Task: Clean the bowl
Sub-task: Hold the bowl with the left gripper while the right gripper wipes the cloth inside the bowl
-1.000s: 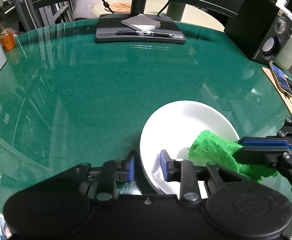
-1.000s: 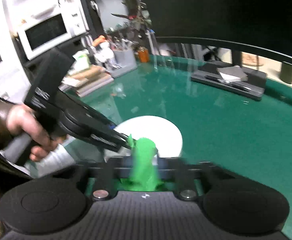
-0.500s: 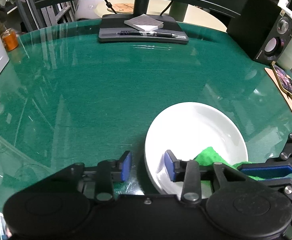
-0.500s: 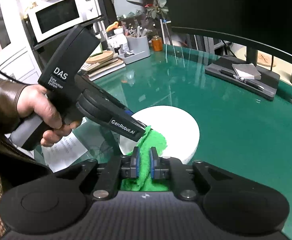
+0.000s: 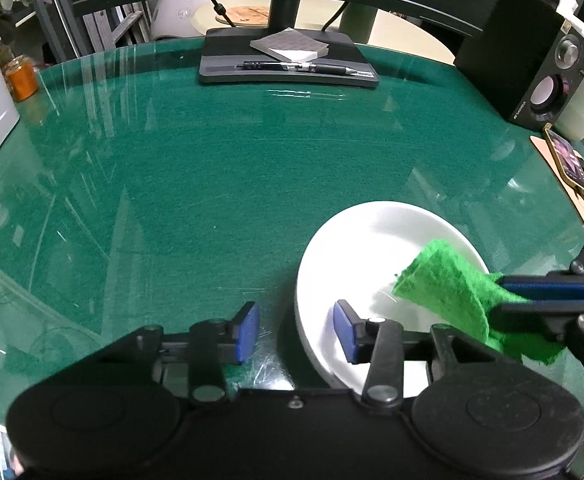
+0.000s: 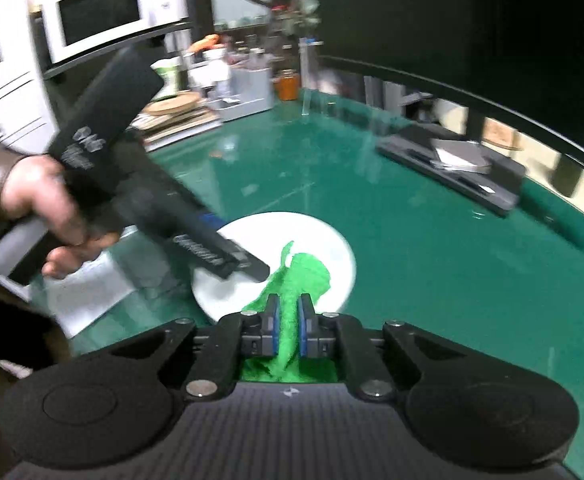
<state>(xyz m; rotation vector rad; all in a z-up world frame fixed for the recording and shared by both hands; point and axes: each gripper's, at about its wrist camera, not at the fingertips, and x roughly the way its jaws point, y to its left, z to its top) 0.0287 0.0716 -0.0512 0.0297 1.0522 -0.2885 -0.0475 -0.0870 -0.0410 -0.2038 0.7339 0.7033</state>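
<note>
Bowl first: the shallow white ceramic bowl [image 5: 375,240] sits on the glass-topped green table [image 5: 212,184], toward your right and close in front of the left gripper. Your left gripper [image 5: 295,332] has its blue-padded jaws spread wide and straddles the bowl's near rim, with the right-hand pad [image 5: 341,330] inside the bowl and the other pad over the table beside it; neither pad visibly presses on the rim. Your right gripper [image 6: 288,322] has its jaws drawn narrow onto a crumpled bright green cloth [image 6: 297,280], which sticks out forward past the pads and hangs over the near part of the bowl [image 6: 311,236]. From the left wrist camera, the cloth's [image 5: 447,284] free corner stands above the bowl's right side; you cannot tell whether it touches the surface. The right wrist picture is motion-blurred. At the table's far edge lies a dark flat monitor base [image 5: 288,62] carrying a grey notepad [image 5: 290,44] and a black pen [image 5: 295,67].
</note>
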